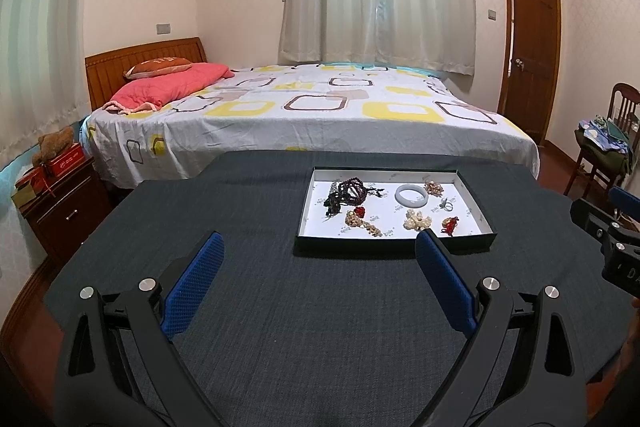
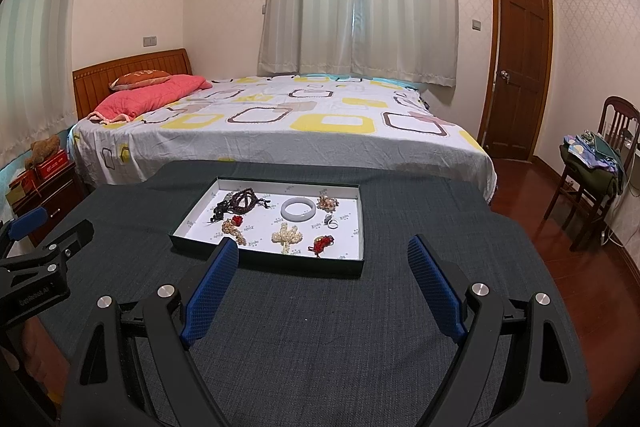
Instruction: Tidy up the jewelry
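A shallow dark box (image 1: 394, 245) (image 2: 264, 264) with a white floor lies on the grey cloth table. In it lie a dark bead string (image 1: 346, 190) (image 2: 242, 201), a pale bangle (image 1: 411, 195) (image 2: 298, 210), a silver ring (image 1: 447, 205) (image 2: 333, 223), pearl clusters (image 1: 416, 220) (image 2: 286, 235), a cream bead piece with a red charm (image 1: 358, 217) (image 2: 234, 226) and a red knot charm (image 1: 450, 225) (image 2: 322, 243). My left gripper (image 1: 319, 247) stands open before the box, nothing between its blue pads. My right gripper (image 2: 323, 251) is open too, its tips at the box's near edge.
Grey cloth (image 1: 280, 307) covers the table on all sides of the box. A bed (image 1: 312, 115) stands right behind the table, a nightstand (image 1: 64, 211) at the left, and a chair piled with clothes (image 2: 596, 163) at the right. Each gripper shows at the edge of the other's view.
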`<state>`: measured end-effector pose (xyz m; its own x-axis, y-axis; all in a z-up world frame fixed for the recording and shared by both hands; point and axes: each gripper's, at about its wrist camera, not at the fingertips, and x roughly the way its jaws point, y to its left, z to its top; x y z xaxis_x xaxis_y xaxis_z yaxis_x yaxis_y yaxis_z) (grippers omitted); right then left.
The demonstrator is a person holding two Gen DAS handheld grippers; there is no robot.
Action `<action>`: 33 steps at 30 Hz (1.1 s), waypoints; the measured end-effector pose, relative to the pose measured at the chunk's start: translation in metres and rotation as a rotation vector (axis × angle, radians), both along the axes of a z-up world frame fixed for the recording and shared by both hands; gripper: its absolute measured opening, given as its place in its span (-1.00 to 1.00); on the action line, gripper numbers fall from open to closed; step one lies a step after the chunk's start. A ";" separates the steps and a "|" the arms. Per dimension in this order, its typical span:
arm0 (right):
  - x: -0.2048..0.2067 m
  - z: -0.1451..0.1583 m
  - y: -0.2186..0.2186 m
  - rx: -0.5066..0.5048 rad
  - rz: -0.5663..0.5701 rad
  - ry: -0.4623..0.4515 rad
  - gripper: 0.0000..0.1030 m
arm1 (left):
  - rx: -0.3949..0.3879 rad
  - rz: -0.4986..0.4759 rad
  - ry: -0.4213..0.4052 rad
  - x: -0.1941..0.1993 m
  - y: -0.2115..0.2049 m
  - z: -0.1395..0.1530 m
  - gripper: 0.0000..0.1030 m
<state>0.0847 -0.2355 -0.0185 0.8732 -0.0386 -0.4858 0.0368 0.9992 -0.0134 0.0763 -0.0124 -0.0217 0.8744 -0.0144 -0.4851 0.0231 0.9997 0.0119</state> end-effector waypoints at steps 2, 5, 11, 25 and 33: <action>0.000 0.000 0.000 0.000 0.000 0.000 0.62 | -0.001 -0.001 0.000 0.000 -0.001 0.001 0.83; 0.000 0.000 0.000 0.000 -0.001 0.001 0.62 | 0.005 -0.008 0.002 0.001 -0.003 0.001 0.83; 0.000 0.000 -0.001 -0.001 -0.001 0.002 0.62 | 0.007 -0.007 0.009 0.003 -0.007 0.001 0.83; -0.001 -0.001 -0.002 0.003 0.000 0.004 0.62 | -0.010 -0.024 0.011 0.005 -0.007 0.002 0.92; -0.002 -0.007 -0.003 0.005 0.001 0.007 0.62 | -0.006 -0.025 -0.001 0.006 -0.008 0.002 0.92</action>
